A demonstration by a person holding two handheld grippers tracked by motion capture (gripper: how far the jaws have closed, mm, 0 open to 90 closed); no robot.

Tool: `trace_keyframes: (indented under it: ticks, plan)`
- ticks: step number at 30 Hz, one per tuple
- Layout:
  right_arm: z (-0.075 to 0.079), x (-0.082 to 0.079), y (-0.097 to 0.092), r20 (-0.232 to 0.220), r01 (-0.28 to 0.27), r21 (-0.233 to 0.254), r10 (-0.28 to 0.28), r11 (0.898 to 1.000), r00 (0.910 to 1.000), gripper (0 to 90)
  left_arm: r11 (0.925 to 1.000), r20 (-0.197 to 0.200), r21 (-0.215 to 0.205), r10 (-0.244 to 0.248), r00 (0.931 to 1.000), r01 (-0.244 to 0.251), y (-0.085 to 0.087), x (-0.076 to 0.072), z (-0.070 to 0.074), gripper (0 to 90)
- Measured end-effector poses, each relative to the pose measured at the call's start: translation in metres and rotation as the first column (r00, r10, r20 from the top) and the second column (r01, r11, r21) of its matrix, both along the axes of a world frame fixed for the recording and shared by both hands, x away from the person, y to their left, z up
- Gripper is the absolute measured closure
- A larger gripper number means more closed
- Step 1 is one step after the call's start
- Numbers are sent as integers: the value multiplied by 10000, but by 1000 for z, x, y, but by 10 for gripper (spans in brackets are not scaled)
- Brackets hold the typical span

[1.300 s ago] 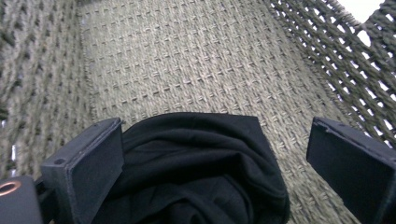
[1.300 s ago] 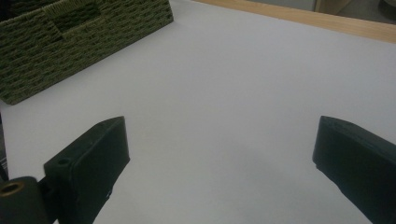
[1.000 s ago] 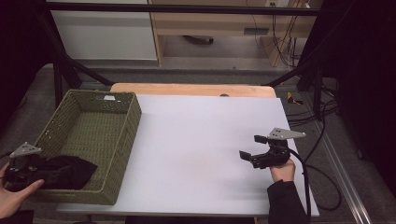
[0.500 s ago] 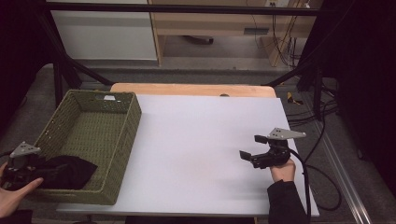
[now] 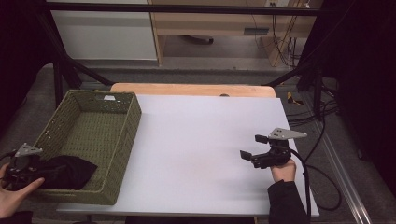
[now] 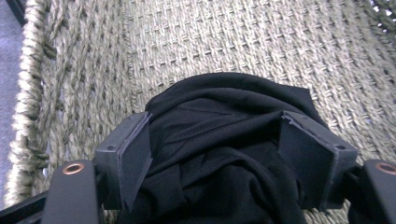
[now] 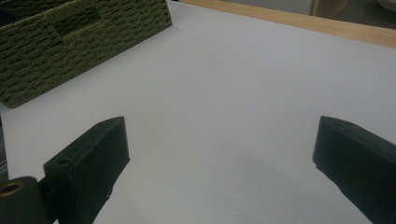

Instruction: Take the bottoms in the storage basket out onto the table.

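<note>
We see a woven green basket (image 5: 122, 154) standing at the left edge of the white tabletop (image 5: 201, 140). A crumpled black cloth (image 5: 70, 170) lies in the basket's near corner, on its woven floor. The left gripper (image 6: 215, 154) reaches over the near rim, its jaws spread wide on either side of the cloth's folds. Near the tabletop's right edge, the right gripper (image 5: 254, 149) hovers with its jaws wide apart, holding nothing. Beyond the far edge, cables (image 5: 280, 42) trail across a grey floor.

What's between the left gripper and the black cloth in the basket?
Nothing visible. The left gripper has its jaws open around the black cloth, which bunches between them on the floor of the woven basket.
</note>
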State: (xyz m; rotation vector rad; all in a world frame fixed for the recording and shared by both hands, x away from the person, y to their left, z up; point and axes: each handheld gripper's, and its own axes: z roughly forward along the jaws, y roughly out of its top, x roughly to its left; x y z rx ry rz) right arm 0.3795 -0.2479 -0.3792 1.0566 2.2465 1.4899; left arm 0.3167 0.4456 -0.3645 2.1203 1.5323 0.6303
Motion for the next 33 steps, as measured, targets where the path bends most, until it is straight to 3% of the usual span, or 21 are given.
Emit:
trace_keyframes:
  ticks: [5,10,12,13,15,19,22,25,33]
  plan:
    - [0,0,0,-6,-17,19,17,10000,10000,40,9994,-48,332,38,10000,-37,-3,0,-1,250]
    - [0,0,0,-25,-27,-28,27,10000,10000,41,9997,-333,55,247,9991,-246,-1,1,-3,274]
    - [0,0,1,-22,-43,-10,43,10000,10000,41,9992,-295,-317,239,9993,-249,2,2,-10,279]
    - [0,0,0,-23,-45,-4,45,10000,10000,41,9993,-547,-334,147,9984,-166,2,4,-12,273]
    - [0,0,0,-20,-28,-16,28,10000,10000,40,9996,-133,-258,91,9999,-94,3,2,-11,284]
    - [-1,1,1,-43,-36,-35,36,10000,10000,41,9996,-403,-284,44,9992,-55,2,3,-11,301]
    - [-1,1,1,-21,-51,-11,51,10000,10000,41,9979,-815,-604,180,9965,-230,2,4,-12,350]
    - [0,0,0,-25,-30,-42,30,10000,10000,41,9984,-1298,-458,267,9912,-329,2,7,-13,406]
    - [0,0,0,-24,-38,-21,38,10000,10000,41,9989,-1511,-186,403,9877,-436,1,5,-14,592]
